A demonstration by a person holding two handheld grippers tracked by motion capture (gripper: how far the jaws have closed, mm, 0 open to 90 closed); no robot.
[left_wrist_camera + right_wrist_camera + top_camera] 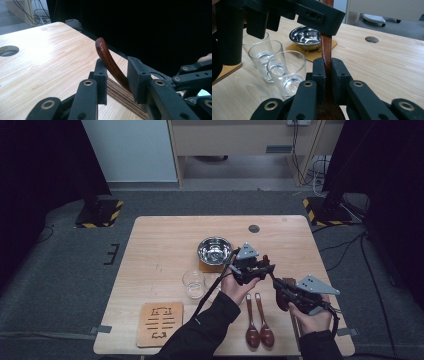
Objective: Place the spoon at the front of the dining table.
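A dark red-brown wooden spoon is held above the table between my two grippers. My right gripper is shut on its lower handle, which rises straight up between the pads. The handle's curved upper end stands slanted between the jaws of my left gripper, which are open with a gap on either side of it. In the high view the left gripper is just right of the bowl, and the right gripper points up and left toward it. In the right gripper view the left gripper hangs overhead.
A steel bowl rests on a cork coaster. Clear glasses stand to its left, near a glass. Two more wooden spoons lie at the front edge, a carved wooden trivet at front left. A round hole sits at the back.
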